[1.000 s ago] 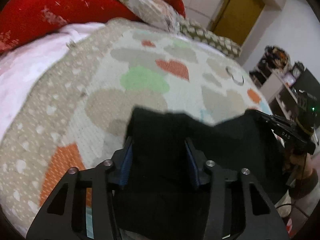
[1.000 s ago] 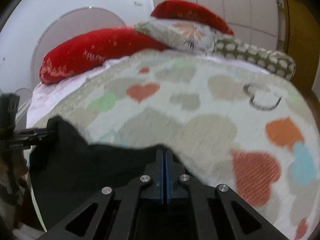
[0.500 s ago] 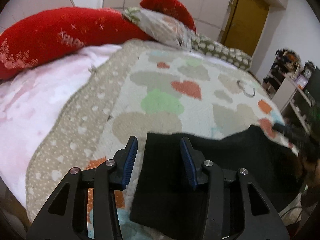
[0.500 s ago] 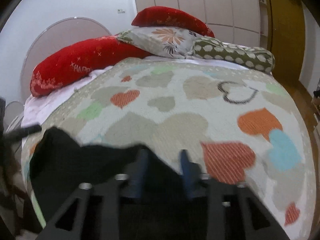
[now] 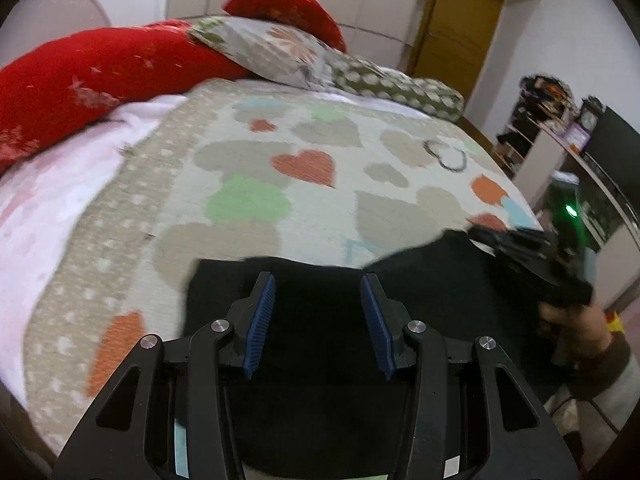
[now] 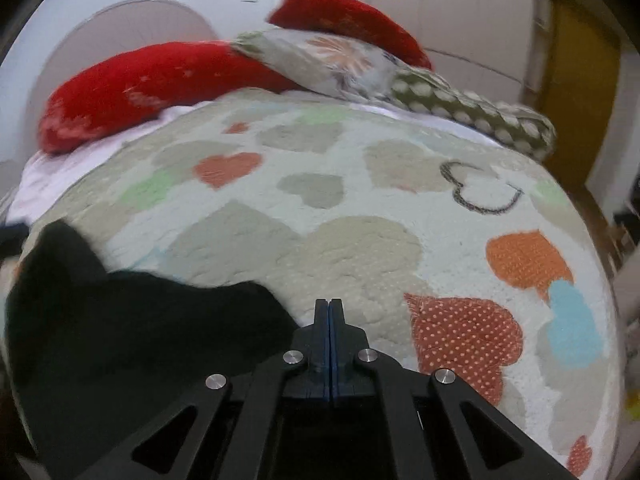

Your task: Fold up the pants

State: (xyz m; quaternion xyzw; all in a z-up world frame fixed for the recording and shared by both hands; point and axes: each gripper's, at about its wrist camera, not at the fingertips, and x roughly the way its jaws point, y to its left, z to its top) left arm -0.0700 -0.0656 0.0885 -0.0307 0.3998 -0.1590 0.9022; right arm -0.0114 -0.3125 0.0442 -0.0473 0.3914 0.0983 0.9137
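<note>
Black pants (image 5: 320,320) flat on bed's near edge; left gripper (image 5: 318,312) fingers part-open over them, gripping nothing; right gripper (image 6: 329,312) fingers just snapped closed, empty, beside the pants' right edge.

Two hand-held grippers angled downward, one parted, one closed.

The left gripper (image 5: 318,286) points down at a slant with its blue-padded fingers (image 5: 262,316) standing apart and nothing pressed between them. The right gripper (image 6: 329,304) has just snapped closed; its pads meet flush with nothing visible between them. In the left wrist view it shows blurred at right, gripped by a hand (image 5: 574,318) in a brown-cuffed sleeve (image 5: 608,364).
</note>
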